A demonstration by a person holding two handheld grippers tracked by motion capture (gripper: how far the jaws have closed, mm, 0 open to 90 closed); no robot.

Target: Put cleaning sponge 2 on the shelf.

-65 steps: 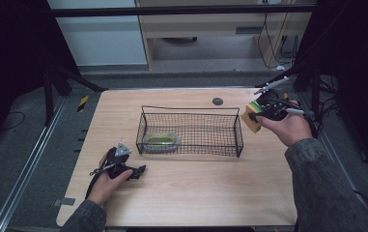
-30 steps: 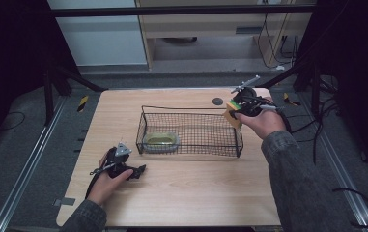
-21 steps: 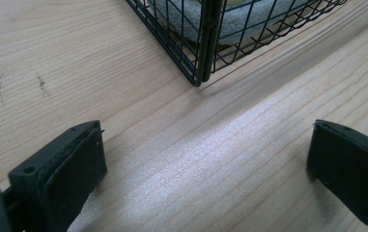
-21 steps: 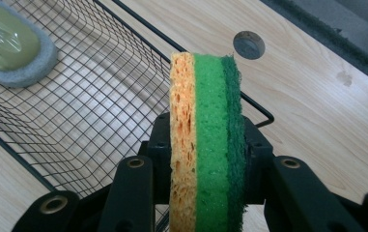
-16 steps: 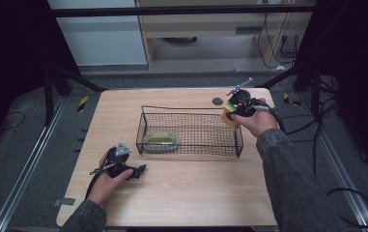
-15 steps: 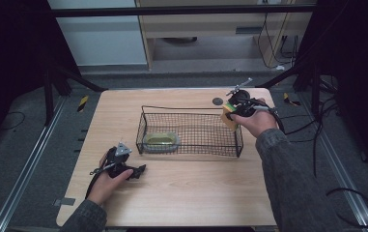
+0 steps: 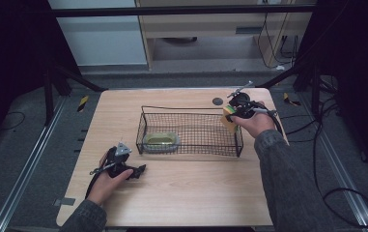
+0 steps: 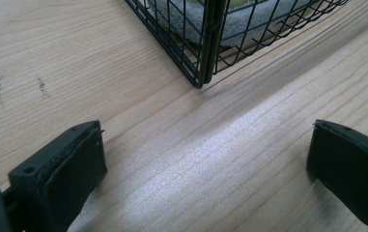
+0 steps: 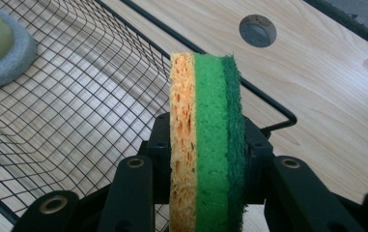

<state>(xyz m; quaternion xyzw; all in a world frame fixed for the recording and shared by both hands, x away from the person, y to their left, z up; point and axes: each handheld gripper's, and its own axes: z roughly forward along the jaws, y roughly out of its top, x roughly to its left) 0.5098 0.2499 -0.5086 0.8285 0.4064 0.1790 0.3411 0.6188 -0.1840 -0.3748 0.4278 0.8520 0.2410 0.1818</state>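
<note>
My right gripper point(image 7: 232, 116) is shut on a layered sponge point(image 9: 206, 140), tan on one face and green on the other, held on edge between the jaws. It hangs over the right end of the black wire basket point(image 7: 191, 110), just inside the rim point(image 9: 268, 104). A grey-rimmed pad with a yellow-green top point(image 7: 161, 141) lies at the basket's left end, also seen as the pad point(image 9: 0, 46) from the right gripper. My left gripper point(image 7: 140, 170) rests on the wooden table point(image 7: 186, 193) in front of the basket's left corner point(image 8: 202, 72), jaws wide open with bare wood between them.
A round dark hole point(image 7: 218, 101) sits in the tabletop behind the basket, seen close as the hole point(image 9: 257, 30). Cables trail off the table's right side point(image 7: 317, 130). Black frame legs stand at the back left and right of the table.
My right gripper has carried the sponge leftward from beside the basket's right end and lowered it over the basket's right part. The left gripper has stayed put.
</note>
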